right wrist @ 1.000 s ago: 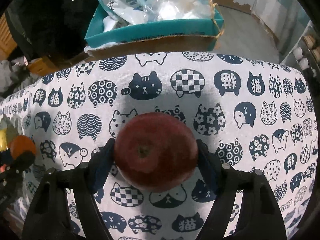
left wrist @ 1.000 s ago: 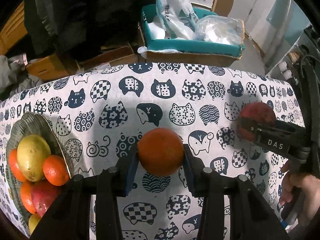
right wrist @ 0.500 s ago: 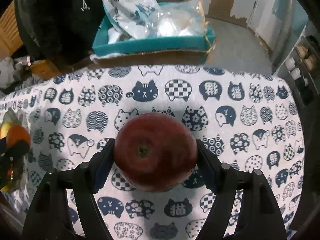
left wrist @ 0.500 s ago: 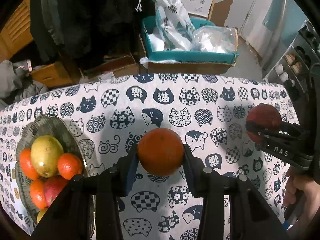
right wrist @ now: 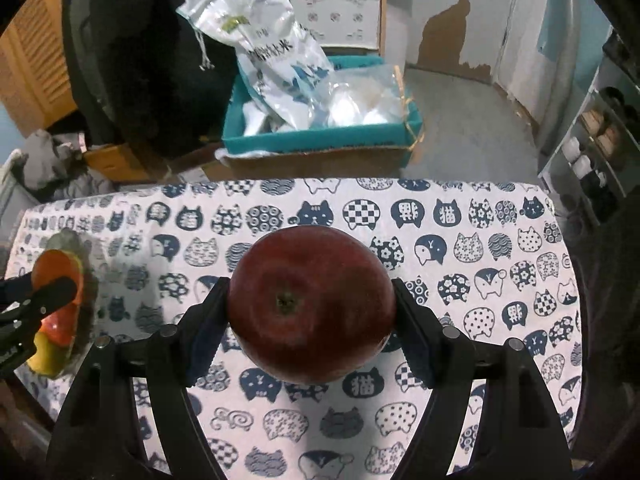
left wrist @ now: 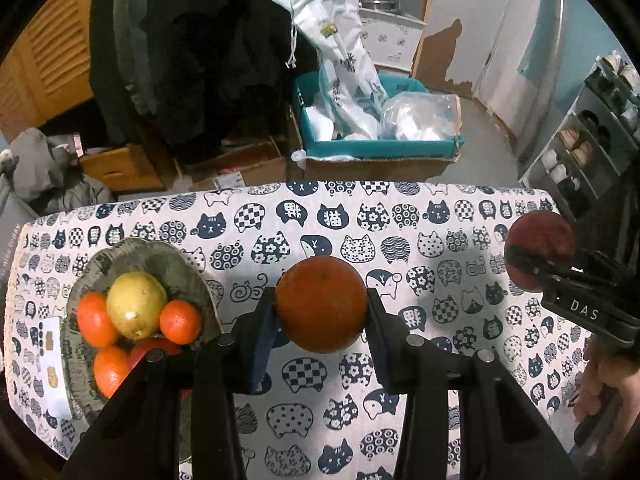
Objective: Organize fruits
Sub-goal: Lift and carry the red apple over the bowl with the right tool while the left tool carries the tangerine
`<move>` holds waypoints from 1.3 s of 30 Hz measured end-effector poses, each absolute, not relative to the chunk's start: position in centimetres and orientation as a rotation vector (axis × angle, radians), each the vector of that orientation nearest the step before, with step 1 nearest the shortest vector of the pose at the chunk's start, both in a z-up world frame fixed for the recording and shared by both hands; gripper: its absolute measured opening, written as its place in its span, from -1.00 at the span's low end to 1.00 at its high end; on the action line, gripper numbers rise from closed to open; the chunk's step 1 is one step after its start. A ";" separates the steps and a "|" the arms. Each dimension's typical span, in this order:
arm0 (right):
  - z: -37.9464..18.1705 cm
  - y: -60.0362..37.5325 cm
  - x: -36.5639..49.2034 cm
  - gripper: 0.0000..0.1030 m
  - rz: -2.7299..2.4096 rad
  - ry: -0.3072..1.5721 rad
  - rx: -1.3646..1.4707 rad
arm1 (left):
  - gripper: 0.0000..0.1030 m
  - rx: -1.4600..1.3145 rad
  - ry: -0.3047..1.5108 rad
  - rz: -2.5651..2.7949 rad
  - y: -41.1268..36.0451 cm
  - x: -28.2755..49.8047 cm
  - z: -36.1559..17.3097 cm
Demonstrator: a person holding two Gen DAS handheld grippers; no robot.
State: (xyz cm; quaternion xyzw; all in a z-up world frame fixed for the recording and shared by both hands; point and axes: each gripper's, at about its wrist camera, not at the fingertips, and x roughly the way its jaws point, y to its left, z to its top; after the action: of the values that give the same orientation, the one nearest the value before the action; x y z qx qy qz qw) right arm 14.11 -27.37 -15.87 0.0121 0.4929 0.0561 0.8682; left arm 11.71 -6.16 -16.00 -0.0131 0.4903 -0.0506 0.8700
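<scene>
My left gripper (left wrist: 322,312) is shut on an orange (left wrist: 321,303) and holds it above the cat-print tablecloth (left wrist: 400,240). My right gripper (right wrist: 312,308) is shut on a red apple (right wrist: 312,310), also held above the cloth; the apple also shows at the right of the left wrist view (left wrist: 538,246). A grey-green plate (left wrist: 160,254) at the left holds several oranges (left wrist: 180,320), a yellow-green fruit (left wrist: 136,305) and a red fruit partly hidden by my left gripper. The held orange (right wrist: 56,270) appears at the left of the right wrist view, in front of the plate (right wrist: 66,240).
Beyond the table's far edge stand a teal box (left wrist: 380,148) with plastic bags, cardboard boxes (left wrist: 120,168) and dark hanging clothes. A shoe rack (left wrist: 592,140) is at the right. A white card (left wrist: 52,360) lies left of the plate.
Both grippers have risen and drawn back with their fruit: the table looks smaller and more of the room shows. The plate is now fully in the left wrist view.
</scene>
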 end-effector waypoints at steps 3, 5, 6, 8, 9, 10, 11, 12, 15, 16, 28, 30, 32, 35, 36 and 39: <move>-14.6 -27.0 13.3 0.49 0.133 1.010 0.028 | -0.17 -0.028 1.007 -0.105 -5.9 10.9 -15.0; -14.0 -26.8 12.8 0.49 0.140 0.996 0.029 | -0.17 -0.028 0.994 -0.104 -5.7 10.4 -14.3; -13.5 -26.6 12.5 0.49 0.145 0.988 0.028 | -0.17 -0.029 0.986 -0.103 -5.5 10.1 -13.9; -12.6 -26.5 12.0 0.49 0.154 0.973 0.030 | -0.17 -0.033 0.975 -0.100 -5.1 9.5 -13.3; -12.0 -26.3 11.7 0.49 0.162 0.963 0.028 | -0.17 -0.032 0.968 -0.098 -5.0 9.2 -12.9; -11.7 -26.2 11.5 0.49 0.165 0.957 0.026 | -0.17 -0.030 0.963 -0.097 -4.9 8.9 -12.6; -11.3 -26.1 11.2 0.49 0.170 0.949 0.023 | -0.17 -0.029 0.957 -0.097 -4.7 8.7 -12.4; -10.9 -25.9 11.0 0.49 0.177 0.941 0.020 | -0.17 -0.028 0.951 -0.098 -4.6 8.4 -12.1; -9.6 -25.3 10.2 0.49 0.199 0.919 0.011 | -0.17 -0.024 0.932 -0.102 -4.2 7.6 -11.2; -9.2 -25.1 9.9 0.49 0.206 0.911 0.009 | -0.17 -0.023 0.926 -0.103 -4.1 7.4 -10.9; -5.0 -22.2 7.9 0.49 0.296 0.830 -0.020 | -0.17 -0.042 0.859 -0.082 -1.3 5.0 -7.8; -4.5 -21.6 7.9 0.49 0.310 0.823 -0.022 | -0.17 -0.043 0.849 -0.070 -0.6 4.8 -7.5; -4.2 -20.9 7.8 0.49 0.325 0.817 -0.023 | -0.17 -0.041 0.842 -0.052 0.1 4.5 -7.3; -3.9 -19.8 8.0 0.49 0.347 0.814 -0.030 | -0.17 -0.052 0.841 -0.028 1.3 4.4 -7.4; -3.8 -19.4 8.1 0.49 0.355 0.813 -0.032 | -0.17 -0.058 0.843 -0.021 1.7 4.4 -7.5; -3.9 -17.9 8.4 0.49 0.379 0.817 -0.041 | -0.17 -0.070 0.848 -0.001 3.0 4.2 -7.7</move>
State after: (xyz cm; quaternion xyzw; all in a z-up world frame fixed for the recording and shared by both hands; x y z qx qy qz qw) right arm 8.44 -17.87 -3.87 -0.0197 0.3950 0.1832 0.9000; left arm 4.22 3.00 -7.71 -0.0342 0.4114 -0.0006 0.9108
